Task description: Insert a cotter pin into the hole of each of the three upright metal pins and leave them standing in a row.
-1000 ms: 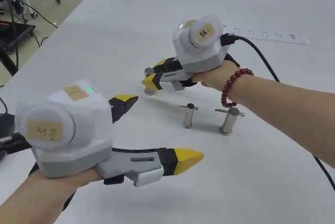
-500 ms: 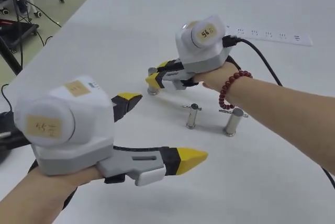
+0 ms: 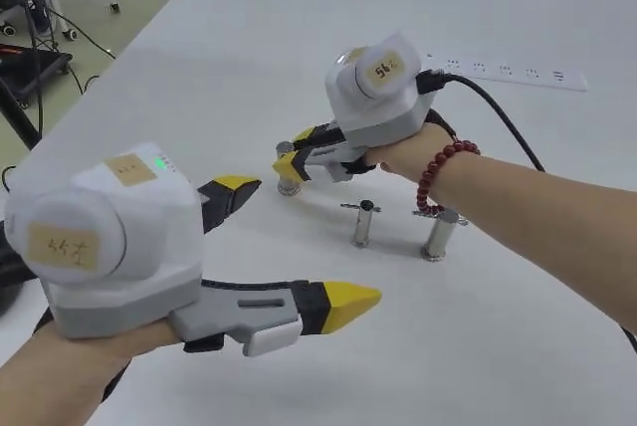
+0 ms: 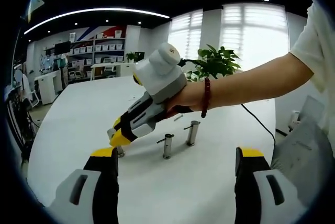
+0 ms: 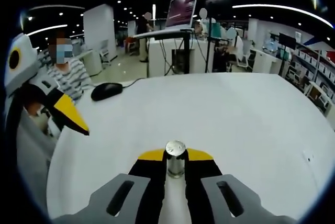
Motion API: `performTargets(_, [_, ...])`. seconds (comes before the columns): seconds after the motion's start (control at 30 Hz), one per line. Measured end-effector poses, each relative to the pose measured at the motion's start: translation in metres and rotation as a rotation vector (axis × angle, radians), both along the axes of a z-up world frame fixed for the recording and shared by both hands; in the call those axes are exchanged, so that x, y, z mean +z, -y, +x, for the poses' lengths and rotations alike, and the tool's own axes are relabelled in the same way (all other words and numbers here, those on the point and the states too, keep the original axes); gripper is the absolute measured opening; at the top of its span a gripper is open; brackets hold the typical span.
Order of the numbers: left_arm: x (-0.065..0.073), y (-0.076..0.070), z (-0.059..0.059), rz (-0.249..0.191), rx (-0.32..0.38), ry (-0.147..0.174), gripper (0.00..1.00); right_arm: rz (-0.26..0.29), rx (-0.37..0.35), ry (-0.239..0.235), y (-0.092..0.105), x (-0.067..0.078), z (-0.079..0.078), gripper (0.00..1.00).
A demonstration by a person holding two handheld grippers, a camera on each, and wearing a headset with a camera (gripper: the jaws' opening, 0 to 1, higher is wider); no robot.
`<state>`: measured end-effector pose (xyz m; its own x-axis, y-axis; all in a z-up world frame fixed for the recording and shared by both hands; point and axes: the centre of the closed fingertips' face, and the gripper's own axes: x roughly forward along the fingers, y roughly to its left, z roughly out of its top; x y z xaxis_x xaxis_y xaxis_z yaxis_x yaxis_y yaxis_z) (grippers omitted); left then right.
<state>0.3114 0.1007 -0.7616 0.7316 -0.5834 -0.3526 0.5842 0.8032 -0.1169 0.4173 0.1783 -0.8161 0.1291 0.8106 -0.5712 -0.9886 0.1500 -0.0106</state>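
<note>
Three upright metal pins stand in a row on the white table. My right gripper is shut on the leftmost pin; in the right gripper view that pin sits clamped between the yellow-tipped jaws. The middle pin and the right pin each carry a thin cotter pin crosswise near the top. They also appear in the left gripper view as the middle pin and the right pin. My left gripper hovers open in front of the row, holding nothing.
A white power strip lies at the far side, and the right gripper's black cable runs toward it. The table's left edge borders floor with equipment. A black mouse rests near the far edge.
</note>
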Motion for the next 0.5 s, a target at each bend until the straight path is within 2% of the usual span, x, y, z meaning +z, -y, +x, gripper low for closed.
performTargets(0.3, [0.0,-0.003,-0.005,-0.003,0.016,-0.007,0.93,-0.005,0.079,0.01,0.003,0.012,-0.028,0.13])
performTargets(0.5, [0.001,-0.004,-0.006,-0.005,0.027,-0.003,0.93,-0.013,0.14,0.018,0.011,0.014,-0.043,0.13])
